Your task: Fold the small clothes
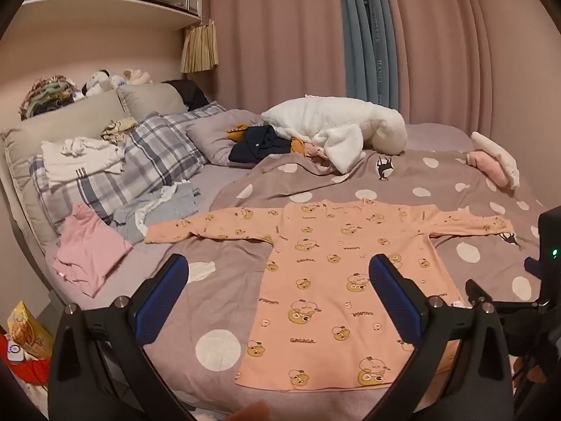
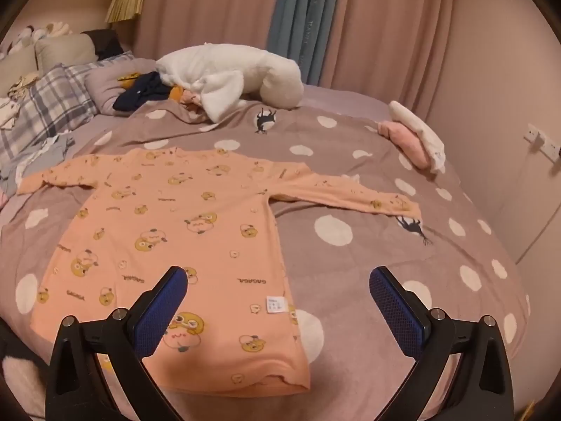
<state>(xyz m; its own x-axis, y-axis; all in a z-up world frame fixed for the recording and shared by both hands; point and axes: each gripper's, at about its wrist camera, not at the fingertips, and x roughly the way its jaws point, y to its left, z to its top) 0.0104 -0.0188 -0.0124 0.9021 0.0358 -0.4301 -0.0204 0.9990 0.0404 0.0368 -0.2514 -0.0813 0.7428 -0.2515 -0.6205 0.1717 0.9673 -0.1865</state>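
While the peach long-sleeved top (image 1: 336,280) lay spread flat on the polka-dot blanket (image 1: 224,315) that covered the bed, both grippers were held above it with nothing between their fingers. The top was laid with its collar toward the curtains (image 1: 280,35) and its hem toward the cameras, both sleeves stretched straight out to the sides; a print of yellow bears and small lettering was seen all over it, and a small white label (image 2: 275,303) was seen near its right side seam.

The left gripper (image 1: 278,298) was held wide open, its blue pads (image 1: 161,301) well apart, one over the bare blanket left of the top and the other over the lower body of the top; whether either touched the cloth could not be told. The right gripper (image 2: 278,301) was likewise held wide open over the top's lower right corner, one pad over the cloth and the other over the blanket beside it.

Behind the top, a large white plush toy (image 1: 336,129) was seen lying across the bed, with a dark navy garment (image 1: 259,144) just beside it. Plaid pillows (image 1: 140,161) were piled at the left, with a pink garment (image 1: 87,256) lying near them and a folded pink and white bundle (image 2: 413,137) placed at the far right edge of the bed.
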